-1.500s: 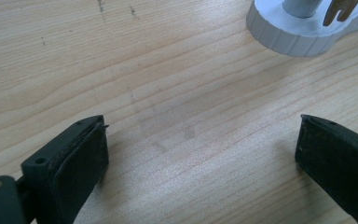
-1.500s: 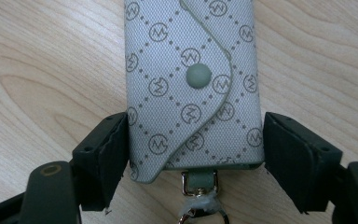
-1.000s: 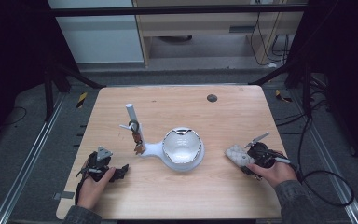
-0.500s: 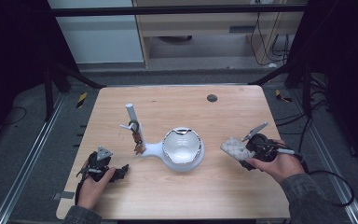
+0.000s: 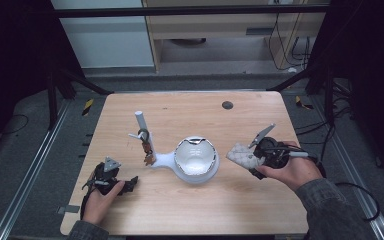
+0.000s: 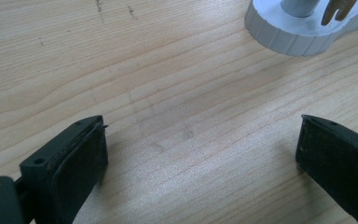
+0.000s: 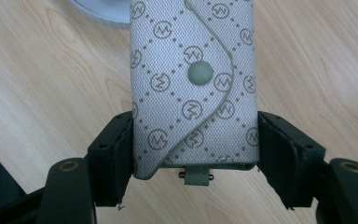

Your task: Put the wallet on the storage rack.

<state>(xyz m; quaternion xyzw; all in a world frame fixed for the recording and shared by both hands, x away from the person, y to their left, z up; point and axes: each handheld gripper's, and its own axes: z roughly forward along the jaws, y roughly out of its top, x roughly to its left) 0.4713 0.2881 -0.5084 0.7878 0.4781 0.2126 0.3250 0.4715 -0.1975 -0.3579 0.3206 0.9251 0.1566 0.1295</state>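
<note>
High view, right claw (image 5: 252, 159) lifted above table, clamped on patterned pouch (image 5: 240, 155), left claw (image 5: 125, 184) resting low, wide open, empty.

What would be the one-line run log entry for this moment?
right gripper: shut on key pouch, above table | left gripper: open, empty | white stand: mid-table

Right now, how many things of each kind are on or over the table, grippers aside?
Patterned key pouch, held in the right gripper: 1
White stand with post and dish: 1
Small items hanging on the stand's post, too small to tell apart: counted as 1 cluster
Dark round spot on the table top: 1
Total: 4
</note>
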